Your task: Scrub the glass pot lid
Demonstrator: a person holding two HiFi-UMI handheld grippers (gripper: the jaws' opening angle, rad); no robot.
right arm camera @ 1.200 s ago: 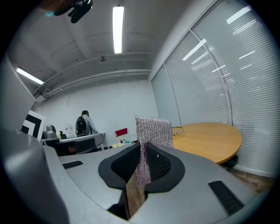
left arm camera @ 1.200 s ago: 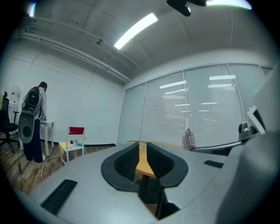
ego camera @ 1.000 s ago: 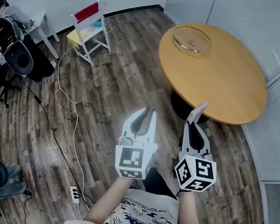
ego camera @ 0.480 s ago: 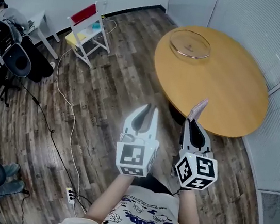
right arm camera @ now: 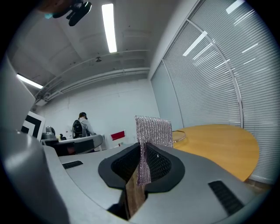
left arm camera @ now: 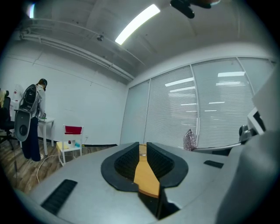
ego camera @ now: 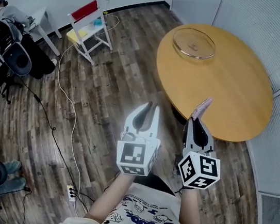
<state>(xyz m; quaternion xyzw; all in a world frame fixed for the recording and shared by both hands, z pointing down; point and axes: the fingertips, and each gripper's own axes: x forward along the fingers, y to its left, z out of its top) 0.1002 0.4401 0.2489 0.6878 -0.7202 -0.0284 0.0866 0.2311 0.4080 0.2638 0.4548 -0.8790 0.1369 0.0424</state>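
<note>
The glass pot lid point(ego camera: 193, 43) lies flat at the far side of the round wooden table point(ego camera: 231, 91). My left gripper point(ego camera: 148, 108) hovers over the floor short of the table, its jaws drawn to a thin slit with nothing between them. To its right, my right gripper point(ego camera: 195, 120) is shut on a silvery mesh scrub pad point(ego camera: 201, 108) that sticks up past the fingertips. In the right gripper view the pad point(right arm camera: 152, 131) stands in front of the right gripper point(right arm camera: 142, 146), with the lid point(right arm camera: 178, 136) beyond it. The left gripper point(left arm camera: 143, 145) points level at the table.
A white folding chair with a red back point(ego camera: 93, 26) stands at the far left. A cable point(ego camera: 71, 119) runs across the wood floor to a power strip point(ego camera: 72, 193). Office chairs and a person point(ego camera: 10, 37) are at the left edge. Blinds point(ego camera: 277, 30) line the right wall.
Both grippers have moved together a little toward the table, which sits slightly nearer in the head view. The pad stays held; the left jaws have not changed.
</note>
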